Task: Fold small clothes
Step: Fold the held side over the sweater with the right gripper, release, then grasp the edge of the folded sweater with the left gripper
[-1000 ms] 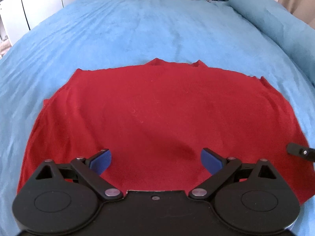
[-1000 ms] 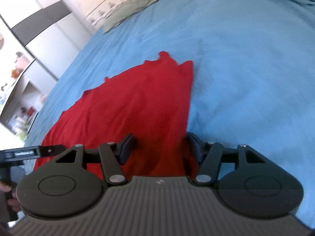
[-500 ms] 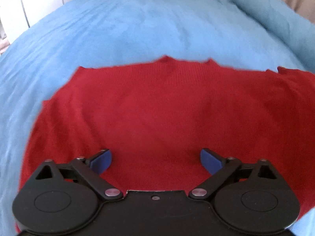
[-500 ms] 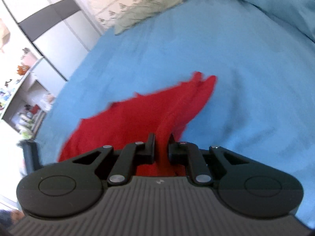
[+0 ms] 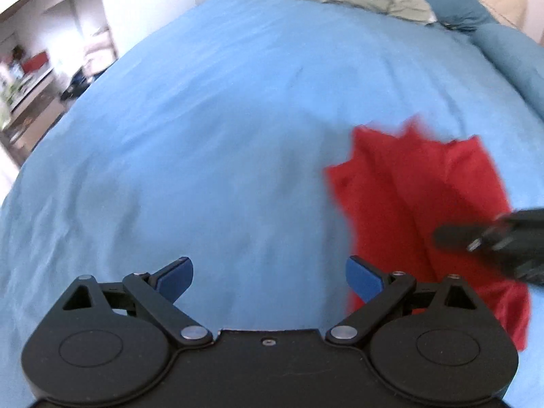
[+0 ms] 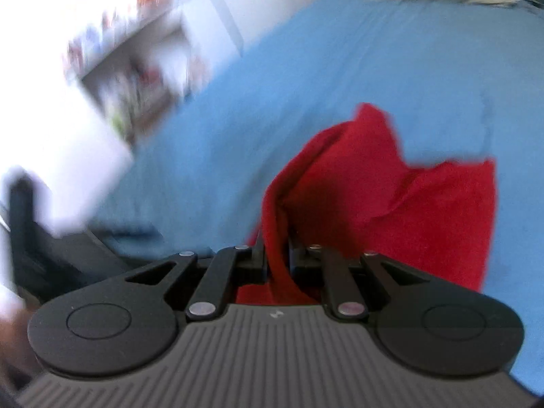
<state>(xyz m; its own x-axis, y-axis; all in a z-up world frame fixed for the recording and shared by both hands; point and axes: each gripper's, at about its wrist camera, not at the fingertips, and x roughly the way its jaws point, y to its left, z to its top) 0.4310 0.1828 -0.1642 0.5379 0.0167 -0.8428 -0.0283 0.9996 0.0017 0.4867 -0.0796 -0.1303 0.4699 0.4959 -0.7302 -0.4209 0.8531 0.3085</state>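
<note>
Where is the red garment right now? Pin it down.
The red garment is bunched on the blue bedspread, pinched in the right tongs; in the left wrist view it lies right of the open left tongs.

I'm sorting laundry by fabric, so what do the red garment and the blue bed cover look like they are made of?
Red garment: soft matte cloth, probably a cotton-type knit; it drapes in limp folds from the right gripper, whose jaws pinch it. Blur hides the weave.
Blue bed cover: matte cloth with a faintly brushed, mottled look and shallow wrinkles; the fibre is uncertain.

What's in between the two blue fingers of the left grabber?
Only bare blue bedcover. The left gripper is open, and the red garment lies off to its right, as the left wrist view shows.
</note>
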